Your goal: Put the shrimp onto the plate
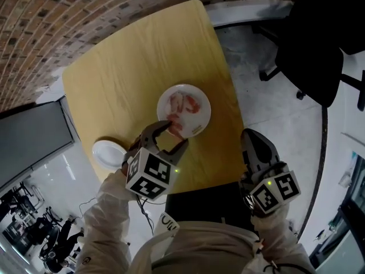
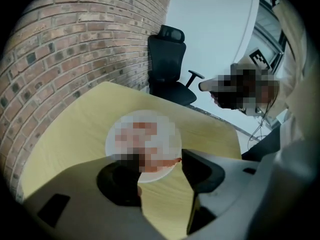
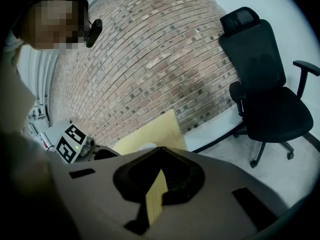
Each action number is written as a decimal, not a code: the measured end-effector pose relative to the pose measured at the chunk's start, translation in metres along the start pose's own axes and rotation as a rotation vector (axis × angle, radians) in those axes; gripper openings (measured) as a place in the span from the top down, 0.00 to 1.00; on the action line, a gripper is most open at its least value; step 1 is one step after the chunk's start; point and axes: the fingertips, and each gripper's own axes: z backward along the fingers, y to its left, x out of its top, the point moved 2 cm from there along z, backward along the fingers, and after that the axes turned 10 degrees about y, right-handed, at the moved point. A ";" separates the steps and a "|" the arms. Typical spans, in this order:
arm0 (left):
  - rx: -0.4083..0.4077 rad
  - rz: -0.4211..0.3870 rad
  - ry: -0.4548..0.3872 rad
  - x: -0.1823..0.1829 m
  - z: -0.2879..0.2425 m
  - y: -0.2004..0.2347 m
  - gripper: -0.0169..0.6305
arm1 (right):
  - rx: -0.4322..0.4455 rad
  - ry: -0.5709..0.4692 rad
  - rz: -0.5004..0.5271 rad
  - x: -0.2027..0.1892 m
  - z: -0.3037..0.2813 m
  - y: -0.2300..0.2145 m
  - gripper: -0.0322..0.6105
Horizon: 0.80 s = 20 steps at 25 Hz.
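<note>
A white plate (image 1: 163, 97) on the yellow wooden table (image 1: 125, 79) holds several pink-red shrimp (image 1: 188, 104). My left gripper (image 1: 173, 135) hovers at the plate's near edge. Its jaws stand open and nothing is gripped between them. In the left gripper view the plate (image 2: 160, 174) lies just beyond the left gripper (image 2: 160, 159), with a red bit of shrimp by the right jaw. My right gripper (image 1: 247, 135) hangs off the table's right edge, over the floor. In the right gripper view the right gripper (image 3: 159, 151) has its jaw tips touching and holds nothing.
A small white bowl (image 1: 108, 153) sits near the table's front left corner. A black office chair (image 1: 311, 56) stands on the floor to the right. A brick wall (image 1: 68, 10) runs behind the table.
</note>
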 end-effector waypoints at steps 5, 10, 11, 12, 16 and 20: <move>-0.019 -0.020 0.008 0.017 -0.011 -0.004 0.58 | -0.020 -0.003 -0.025 0.002 0.006 -0.018 0.91; -0.021 -0.022 0.009 0.027 -0.022 -0.002 0.58 | -0.026 -0.009 -0.042 0.005 0.006 -0.030 0.91; -0.021 -0.022 0.010 0.028 -0.023 -0.002 0.58 | -0.026 -0.010 -0.045 0.005 0.006 -0.032 0.91; -0.022 -0.022 0.011 0.029 -0.025 -0.002 0.58 | -0.028 -0.011 -0.046 0.005 0.007 -0.034 0.91; -0.011 -0.036 0.026 0.031 -0.028 -0.002 0.58 | -0.033 -0.010 -0.045 0.006 0.008 -0.039 0.91; -0.009 -0.037 0.031 0.033 -0.032 -0.001 0.58 | -0.032 -0.012 -0.047 0.009 0.006 -0.041 0.91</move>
